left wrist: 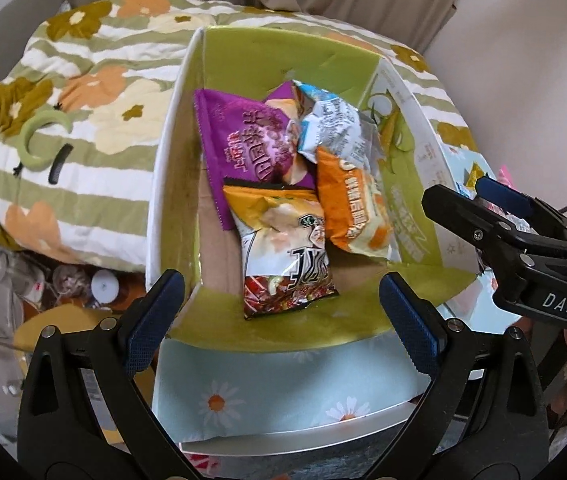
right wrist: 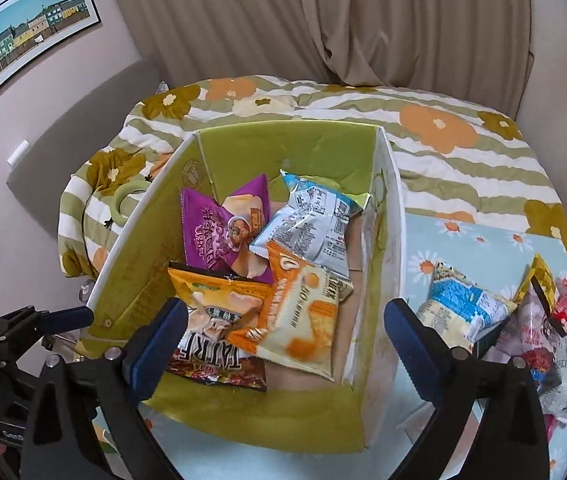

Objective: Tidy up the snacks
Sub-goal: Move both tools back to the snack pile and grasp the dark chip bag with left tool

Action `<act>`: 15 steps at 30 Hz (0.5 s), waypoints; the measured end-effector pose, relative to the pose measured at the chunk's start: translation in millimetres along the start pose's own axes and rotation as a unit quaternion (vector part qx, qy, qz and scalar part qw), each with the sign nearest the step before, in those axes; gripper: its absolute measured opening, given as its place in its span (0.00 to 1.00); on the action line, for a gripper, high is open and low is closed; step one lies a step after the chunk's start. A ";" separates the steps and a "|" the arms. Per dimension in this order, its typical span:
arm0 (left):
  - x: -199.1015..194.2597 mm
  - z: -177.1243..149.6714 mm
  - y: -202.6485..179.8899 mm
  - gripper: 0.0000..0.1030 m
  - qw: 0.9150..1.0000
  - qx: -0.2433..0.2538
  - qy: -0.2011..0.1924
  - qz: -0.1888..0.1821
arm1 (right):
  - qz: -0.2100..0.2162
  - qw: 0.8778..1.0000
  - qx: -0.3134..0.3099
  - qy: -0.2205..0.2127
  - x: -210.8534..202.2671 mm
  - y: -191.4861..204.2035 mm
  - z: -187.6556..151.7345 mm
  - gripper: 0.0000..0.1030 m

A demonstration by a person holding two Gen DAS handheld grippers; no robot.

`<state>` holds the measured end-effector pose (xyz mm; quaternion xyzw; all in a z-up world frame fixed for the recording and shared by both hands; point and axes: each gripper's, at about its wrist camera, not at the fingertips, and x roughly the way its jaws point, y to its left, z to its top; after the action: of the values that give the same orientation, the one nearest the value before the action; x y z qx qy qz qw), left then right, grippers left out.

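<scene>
An open cardboard box (left wrist: 267, 48) (right wrist: 283, 140) with a green inside holds several snack bags: purple (left wrist: 239, 140) (right wrist: 215, 232), pale blue (left wrist: 331, 124) (right wrist: 307, 220), orange (left wrist: 351, 208) (right wrist: 303, 320) and yellow-and-white (left wrist: 283, 248) (right wrist: 211, 320). My left gripper (left wrist: 281, 312) is open and empty above the box's near flap. My right gripper (right wrist: 285, 344) is open and empty over the box's near edge; it also shows at the right of the left wrist view (left wrist: 467, 196). Loose snack bags (right wrist: 467, 304) lie right of the box.
The box stands on a bed with a floral striped quilt (left wrist: 83, 92) (right wrist: 443, 132) and a blue daisy cloth (left wrist: 283, 392) (right wrist: 483, 236). A green ring (left wrist: 43, 136) lies on the quilt. Bottles (left wrist: 63, 280) stand below left. Curtains (right wrist: 323, 20) hang behind.
</scene>
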<state>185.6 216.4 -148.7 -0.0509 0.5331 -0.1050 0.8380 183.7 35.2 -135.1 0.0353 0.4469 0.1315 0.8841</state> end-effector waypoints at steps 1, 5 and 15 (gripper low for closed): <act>-1.7 0.5 -2.1 0.94 1.000 0.004 -0.002 0.002 | 0.000 1.000 0.002 0.000 -1.7 -1.3 -0.1 0.95; -10.0 2.5 -9.1 0.94 1.000 0.018 -0.010 0.000 | -0.006 1.000 0.009 -0.009 -16.5 -4.7 -1.7 0.95; -30.9 10.1 -47.1 0.94 0.997 0.067 -0.035 -0.032 | -0.048 0.996 0.050 -0.055 -78.9 -26.2 -9.7 0.95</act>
<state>176.3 177.5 -107.8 -0.0149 0.4932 -0.1652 0.8539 136.5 -11.4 -84.0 0.0653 0.4045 0.0637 0.9100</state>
